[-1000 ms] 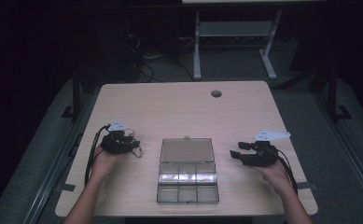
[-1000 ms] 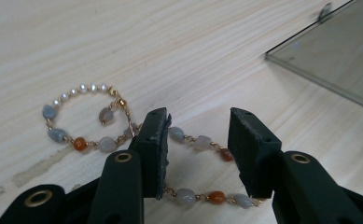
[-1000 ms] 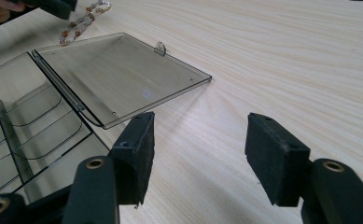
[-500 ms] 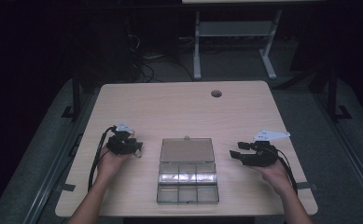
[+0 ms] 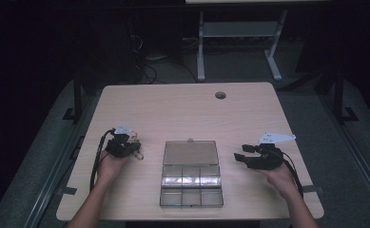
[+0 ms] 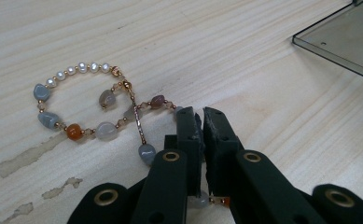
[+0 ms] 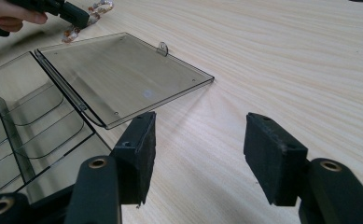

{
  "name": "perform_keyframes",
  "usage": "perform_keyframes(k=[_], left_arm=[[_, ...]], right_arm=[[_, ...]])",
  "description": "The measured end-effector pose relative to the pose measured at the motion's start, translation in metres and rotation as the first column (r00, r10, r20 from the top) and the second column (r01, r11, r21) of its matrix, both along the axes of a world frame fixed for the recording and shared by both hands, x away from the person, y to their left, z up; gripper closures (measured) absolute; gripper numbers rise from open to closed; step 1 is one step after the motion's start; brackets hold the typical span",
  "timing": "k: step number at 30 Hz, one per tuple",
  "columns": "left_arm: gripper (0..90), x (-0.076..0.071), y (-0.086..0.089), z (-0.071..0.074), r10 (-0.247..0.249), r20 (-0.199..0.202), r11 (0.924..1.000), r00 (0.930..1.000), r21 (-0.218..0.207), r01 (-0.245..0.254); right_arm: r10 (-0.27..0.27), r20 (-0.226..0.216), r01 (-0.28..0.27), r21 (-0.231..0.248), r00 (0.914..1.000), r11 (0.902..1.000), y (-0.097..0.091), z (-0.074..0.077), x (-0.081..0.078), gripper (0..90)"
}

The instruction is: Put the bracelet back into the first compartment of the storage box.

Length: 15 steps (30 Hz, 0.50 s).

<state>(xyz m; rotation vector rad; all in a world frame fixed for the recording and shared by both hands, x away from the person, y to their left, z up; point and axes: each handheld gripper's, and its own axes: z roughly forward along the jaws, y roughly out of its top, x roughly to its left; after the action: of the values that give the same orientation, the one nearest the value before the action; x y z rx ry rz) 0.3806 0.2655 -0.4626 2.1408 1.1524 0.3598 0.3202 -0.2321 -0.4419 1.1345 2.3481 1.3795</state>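
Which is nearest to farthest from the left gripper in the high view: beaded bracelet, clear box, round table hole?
1. Beaded bracelet: pinched in the left gripper, whose jaws have just closed on it.
2. Clear box: lid open, toward table centre.
3. Round table hole: near the far edge.

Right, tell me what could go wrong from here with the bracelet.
1. The left gripper, whose jaws have just been closing, pinches the beaded bracelet at one end of the strand only; most of it lies loose on the table, so it may slip out or swing when lifted.
2. The clear box lies open with its lid flat beside it; a dangling strand could snag the lid edge.
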Motion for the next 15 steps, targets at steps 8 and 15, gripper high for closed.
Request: perform_keyframes(k=[8,15], left_arm=[[85.9,0.001,0.013,0.002,-0.004,-0.017,0.9966,0.9998,-0.083,0.003],[85.9,-0.004,0.024,0.018,-0.013,0.022,0.9855,0.9997,-0.169,0.016]], right_arm=[[0.005,0.003,-0.005,-0.001,1.0000,1.0000,0.000,0.000,0.001,43.4],[0.006,0.006,-0.006,0.000,1.0000,1.0000,0.000,0.001,0.001,43.4]])
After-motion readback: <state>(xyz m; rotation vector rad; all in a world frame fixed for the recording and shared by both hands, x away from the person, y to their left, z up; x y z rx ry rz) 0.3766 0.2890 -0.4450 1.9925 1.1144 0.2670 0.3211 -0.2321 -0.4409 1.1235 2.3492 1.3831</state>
